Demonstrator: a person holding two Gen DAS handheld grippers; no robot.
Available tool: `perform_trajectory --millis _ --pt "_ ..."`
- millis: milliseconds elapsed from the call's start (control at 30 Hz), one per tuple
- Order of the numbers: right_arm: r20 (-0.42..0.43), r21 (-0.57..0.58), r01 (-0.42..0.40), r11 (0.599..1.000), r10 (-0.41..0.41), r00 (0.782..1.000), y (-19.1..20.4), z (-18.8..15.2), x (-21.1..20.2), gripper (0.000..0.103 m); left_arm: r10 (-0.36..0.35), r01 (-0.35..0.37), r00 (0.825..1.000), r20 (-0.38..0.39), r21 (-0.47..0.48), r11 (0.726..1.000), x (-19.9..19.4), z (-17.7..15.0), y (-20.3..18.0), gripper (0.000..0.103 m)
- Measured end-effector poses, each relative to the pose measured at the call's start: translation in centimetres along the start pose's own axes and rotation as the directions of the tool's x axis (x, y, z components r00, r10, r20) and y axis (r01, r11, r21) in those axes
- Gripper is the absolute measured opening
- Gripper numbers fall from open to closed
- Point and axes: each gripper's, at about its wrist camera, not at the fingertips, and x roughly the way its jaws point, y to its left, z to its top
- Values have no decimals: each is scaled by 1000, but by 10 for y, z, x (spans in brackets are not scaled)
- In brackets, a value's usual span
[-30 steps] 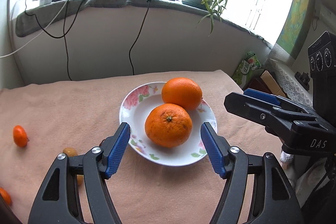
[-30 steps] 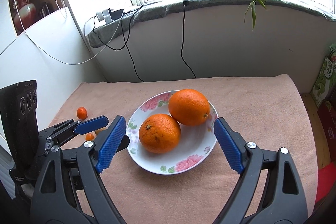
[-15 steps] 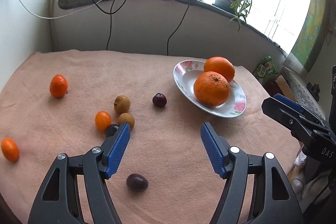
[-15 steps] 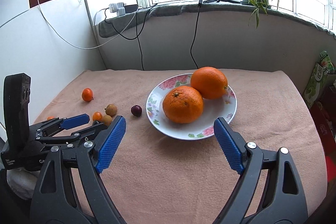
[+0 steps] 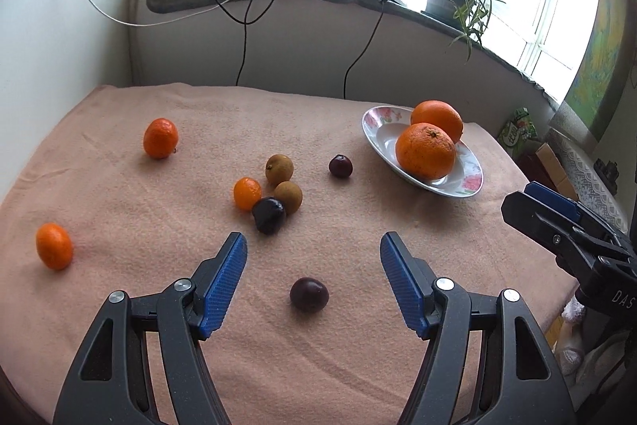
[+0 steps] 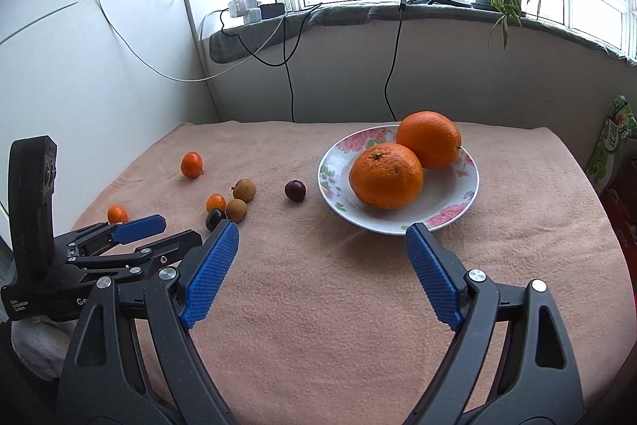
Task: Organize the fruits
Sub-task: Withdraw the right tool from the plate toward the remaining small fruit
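- The left gripper (image 5: 313,249) is spread wide and holds nothing, with one dark cherry (image 5: 309,294) on the cloth between its fingers.
- The right gripper (image 6: 321,234) is also spread and empty, near the flowered plate (image 6: 458,204).
- Two big oranges (image 6: 386,175) sit touching on the plate, at the far right.
- Loose on the pink cloth (image 5: 207,114) to the left: three kumquats (image 5: 160,138), two longans (image 5: 279,169), three dark cherries in all.
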Motion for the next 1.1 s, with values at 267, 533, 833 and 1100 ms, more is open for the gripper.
perform_trajectory --millis 267,533,833,1100 --pt "-21 -24 -70 997 70 997 21 -9 6 88 32 -32 999 10 -27 999 -10 -14 14 70" --pt "-36 -35 -117 992 116 993 25 -17 16 88 47 -45 998 29 -57 997 -19 -22 26 70" --pt "-98 -34 -158 987 154 983 24 -29 36 88 60 -56 997 44 -92 994 -22 -29 49 70" --pt "-145 -39 -232 972 225 964 46 -40 49 81 158 -148 986 62 -142 979 -48 -45 90 69"
